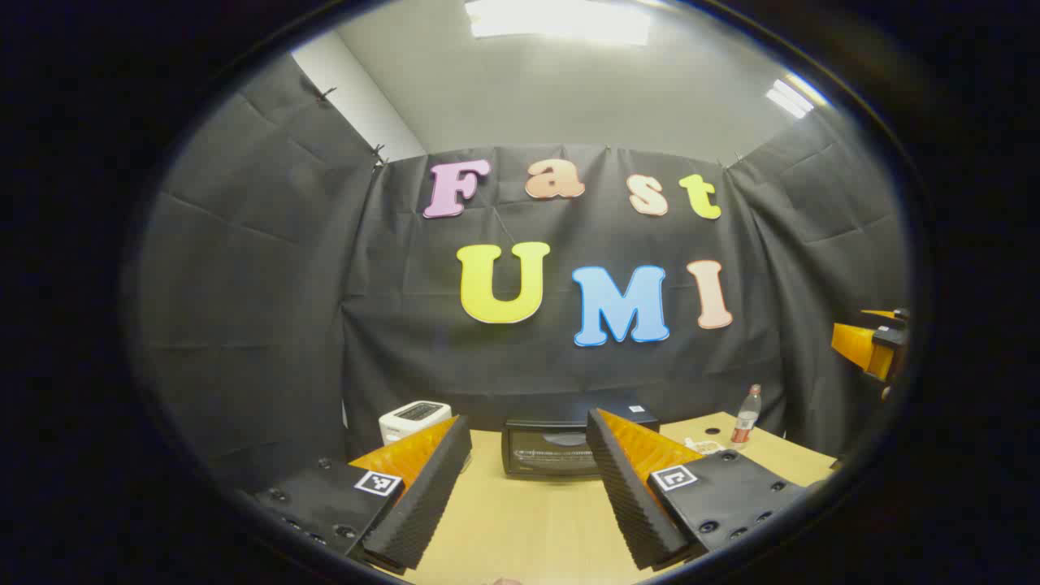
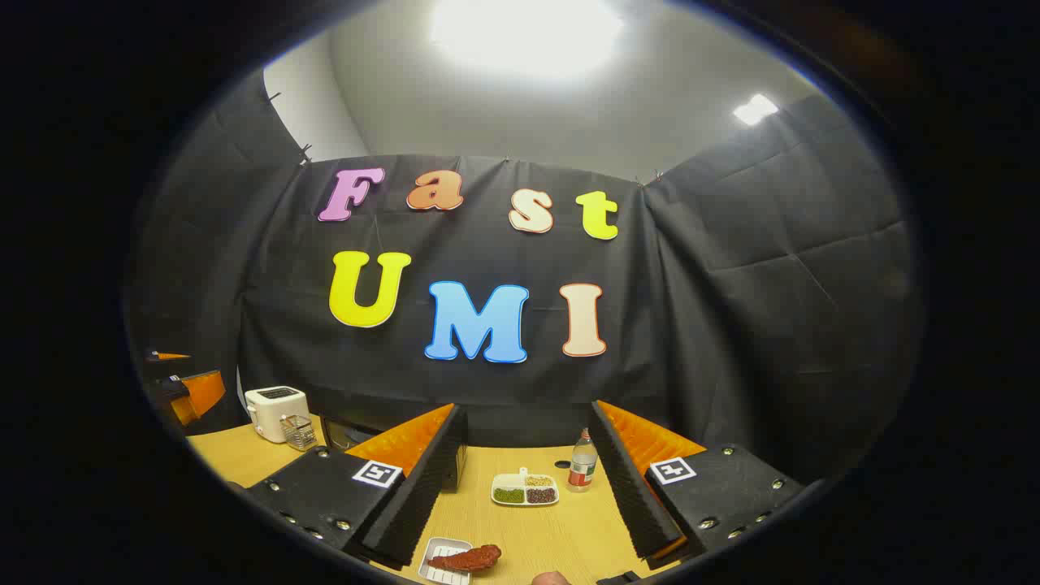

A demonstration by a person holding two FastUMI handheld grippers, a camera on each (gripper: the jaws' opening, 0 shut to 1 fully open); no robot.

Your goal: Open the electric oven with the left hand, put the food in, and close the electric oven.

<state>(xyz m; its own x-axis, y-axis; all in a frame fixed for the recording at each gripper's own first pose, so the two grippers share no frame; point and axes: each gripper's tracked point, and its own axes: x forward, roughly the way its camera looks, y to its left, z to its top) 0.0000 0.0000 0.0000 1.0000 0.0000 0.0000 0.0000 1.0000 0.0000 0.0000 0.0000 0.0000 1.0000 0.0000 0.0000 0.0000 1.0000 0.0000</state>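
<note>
Left gripper (image 1: 526, 487) gapes, oven (image 1: 551, 448) ahead between fingers.

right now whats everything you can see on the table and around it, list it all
electric oven: 1, black, far side of the table, door closed
toaster: 1, white, far left of the table
wire rack: 1, metal, just in front of the toaster
bottle: 1, clear with red label, mid table, right of the oven
divided dish: 1, white, holds green, dark and pale bits, left of the bottle
food: 1, reddish brown piece, lying on a small white tray at the near edge
table: 1, light wood
left gripper: 1, open, aimed at the oven
right gripper: 1, open, above the food
</note>
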